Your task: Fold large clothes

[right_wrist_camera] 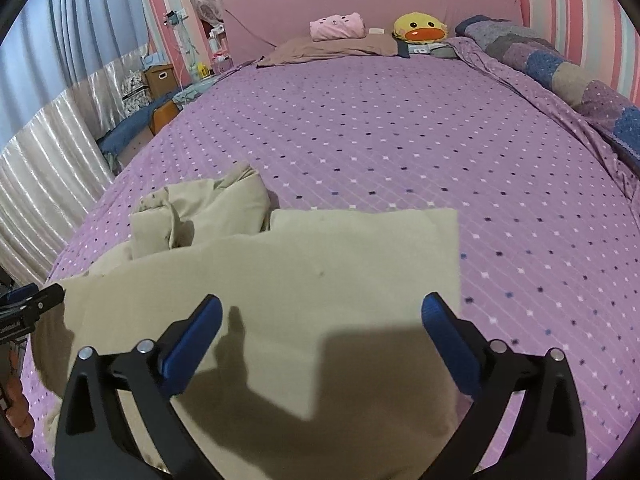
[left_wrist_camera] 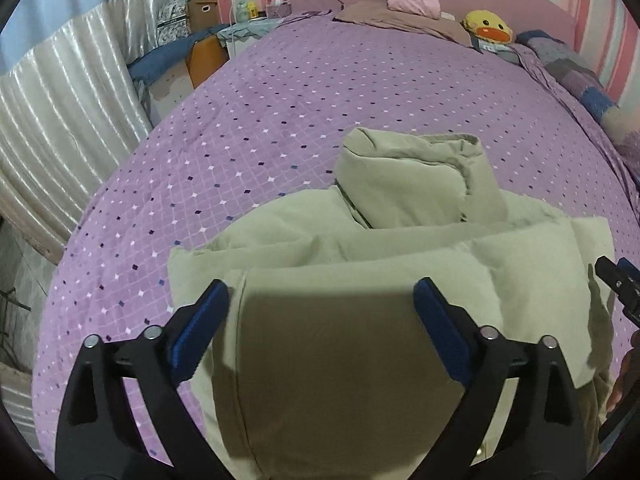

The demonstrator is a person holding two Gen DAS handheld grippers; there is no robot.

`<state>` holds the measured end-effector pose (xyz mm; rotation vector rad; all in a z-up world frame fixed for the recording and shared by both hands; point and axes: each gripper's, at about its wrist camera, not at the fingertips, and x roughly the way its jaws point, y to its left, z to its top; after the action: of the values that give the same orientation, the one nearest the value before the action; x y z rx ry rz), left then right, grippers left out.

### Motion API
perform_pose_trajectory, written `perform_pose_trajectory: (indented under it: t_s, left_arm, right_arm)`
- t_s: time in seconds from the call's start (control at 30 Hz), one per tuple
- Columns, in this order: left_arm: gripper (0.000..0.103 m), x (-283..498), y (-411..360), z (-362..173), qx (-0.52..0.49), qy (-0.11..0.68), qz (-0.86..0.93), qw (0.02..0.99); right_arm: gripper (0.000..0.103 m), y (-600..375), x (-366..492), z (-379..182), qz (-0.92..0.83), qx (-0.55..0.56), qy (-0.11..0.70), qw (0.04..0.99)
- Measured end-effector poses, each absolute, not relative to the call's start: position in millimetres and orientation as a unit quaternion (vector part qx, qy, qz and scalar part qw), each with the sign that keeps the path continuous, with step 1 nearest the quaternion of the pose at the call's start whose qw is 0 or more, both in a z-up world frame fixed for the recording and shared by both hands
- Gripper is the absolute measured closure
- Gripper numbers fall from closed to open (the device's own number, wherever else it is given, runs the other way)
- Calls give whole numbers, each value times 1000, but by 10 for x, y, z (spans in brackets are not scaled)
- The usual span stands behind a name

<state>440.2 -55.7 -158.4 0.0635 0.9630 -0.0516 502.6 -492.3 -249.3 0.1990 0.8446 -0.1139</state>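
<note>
A pale beige padded jacket (left_wrist_camera: pixel 360 264) lies partly folded on the purple bedspread (left_wrist_camera: pixel 280 112), its hood (left_wrist_camera: pixel 416 176) bunched at the far side. My left gripper (left_wrist_camera: pixel 322 294) hangs above the jacket's near fold, open, its blue pads clear of the cloth. In the right wrist view the same jacket (right_wrist_camera: pixel 320 264) shows a flat folded panel with a straight right edge, and the hood (right_wrist_camera: pixel 208 208) lies far left. My right gripper (right_wrist_camera: pixel 322 308) is open above that panel, nothing between its fingers. Each gripper shows at the edge of the other's view: right gripper (left_wrist_camera: pixel 618 284), left gripper (right_wrist_camera: pixel 28 304).
At the head of the bed lie a brown pillow (right_wrist_camera: pixel 336 46), a pink rolled cloth (right_wrist_camera: pixel 338 26) and a yellow duck plush (right_wrist_camera: pixel 420 28). A patchwork blanket (right_wrist_camera: pixel 560 68) runs along the right side. Boxes and a curtain (left_wrist_camera: pixel 60 120) stand left of the bed.
</note>
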Motion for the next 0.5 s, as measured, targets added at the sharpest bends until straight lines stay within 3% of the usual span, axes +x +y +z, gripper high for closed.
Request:
perform_pose_trajectory:
  t_s: [0.5]
  left_arm:
    - [3, 4513, -532, -2036, 66, 436, -2, 898]
  right_arm:
    - [1, -4776, 5268, -2843, -63, 55, 392, 916]
